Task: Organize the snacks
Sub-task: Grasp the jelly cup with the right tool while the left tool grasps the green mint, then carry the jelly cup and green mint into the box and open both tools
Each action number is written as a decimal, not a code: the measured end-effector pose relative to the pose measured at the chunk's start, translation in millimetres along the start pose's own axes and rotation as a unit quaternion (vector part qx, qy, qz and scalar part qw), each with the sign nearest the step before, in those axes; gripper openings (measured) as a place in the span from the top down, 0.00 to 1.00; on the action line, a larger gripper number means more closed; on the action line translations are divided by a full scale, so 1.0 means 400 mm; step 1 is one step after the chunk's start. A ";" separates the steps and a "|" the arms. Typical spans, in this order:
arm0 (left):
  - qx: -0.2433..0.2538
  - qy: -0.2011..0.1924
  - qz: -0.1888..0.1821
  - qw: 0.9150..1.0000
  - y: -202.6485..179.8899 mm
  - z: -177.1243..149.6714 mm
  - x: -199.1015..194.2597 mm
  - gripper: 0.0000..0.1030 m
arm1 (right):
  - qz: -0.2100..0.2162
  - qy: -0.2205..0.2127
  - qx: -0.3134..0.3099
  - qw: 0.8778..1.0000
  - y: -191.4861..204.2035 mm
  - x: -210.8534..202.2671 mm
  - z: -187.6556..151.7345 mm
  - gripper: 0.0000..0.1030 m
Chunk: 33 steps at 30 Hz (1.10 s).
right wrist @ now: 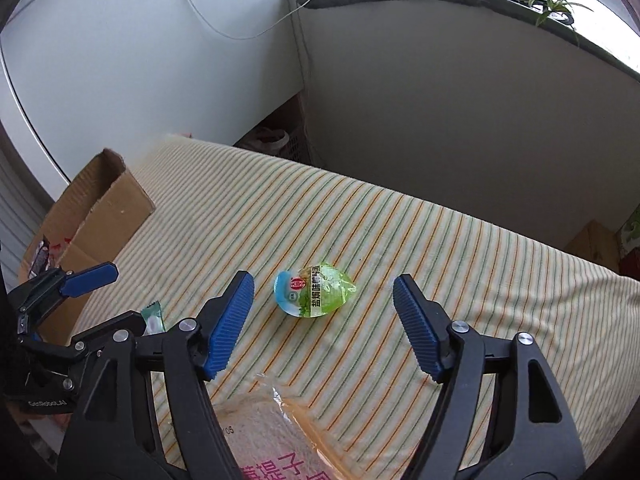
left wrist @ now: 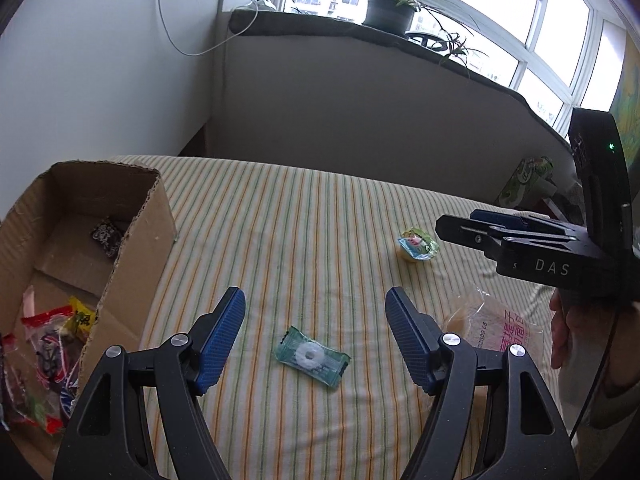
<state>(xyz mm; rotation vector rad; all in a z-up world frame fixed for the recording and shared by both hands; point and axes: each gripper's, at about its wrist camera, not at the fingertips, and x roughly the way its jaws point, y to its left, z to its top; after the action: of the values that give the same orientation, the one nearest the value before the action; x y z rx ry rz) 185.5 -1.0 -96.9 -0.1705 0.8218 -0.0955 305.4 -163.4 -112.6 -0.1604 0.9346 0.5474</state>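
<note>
My left gripper (left wrist: 314, 320) is open and empty above a green wrapped ring candy (left wrist: 312, 356) lying on the striped cloth. My right gripper (right wrist: 324, 304) is open and empty, just short of a green jelly cup (right wrist: 314, 290), which also shows in the left wrist view (left wrist: 417, 245). A clear bag of bread (right wrist: 276, 436) with pink print lies under the right gripper; it also shows in the left wrist view (left wrist: 496, 320). An open cardboard box (left wrist: 132, 216) at the left holds several wrapped snacks (left wrist: 48, 344).
The striped cloth (right wrist: 440, 248) covers the whole table. A grey wall and a window sill with potted plants (left wrist: 394, 4) stand behind it. Boxes and a green package (left wrist: 528, 178) sit off the table's far right edge.
</note>
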 end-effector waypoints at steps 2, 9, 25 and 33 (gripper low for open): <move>0.004 0.015 0.011 1.000 -0.001 -0.012 0.015 0.30 | -0.002 0.029 -0.018 0.999 0.011 0.032 0.004 0.27; 0.009 0.066 0.031 0.997 0.004 -0.057 0.084 0.30 | -0.010 0.081 -0.061 0.995 0.031 0.119 0.005 0.49; -0.016 0.037 -0.011 0.999 0.057 -0.069 0.072 0.68 | -0.016 0.065 -0.058 0.996 0.030 0.105 -0.012 0.61; -0.027 0.027 -0.028 0.999 0.067 -0.082 0.054 0.68 | -0.015 0.054 -0.054 0.997 0.025 0.109 -0.013 0.61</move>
<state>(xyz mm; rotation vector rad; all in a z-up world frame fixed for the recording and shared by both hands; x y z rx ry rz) 176.4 18.2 -139.5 -0.2436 0.8746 -0.1305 317.2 -140.4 -149.5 -0.3040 1.0071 0.5673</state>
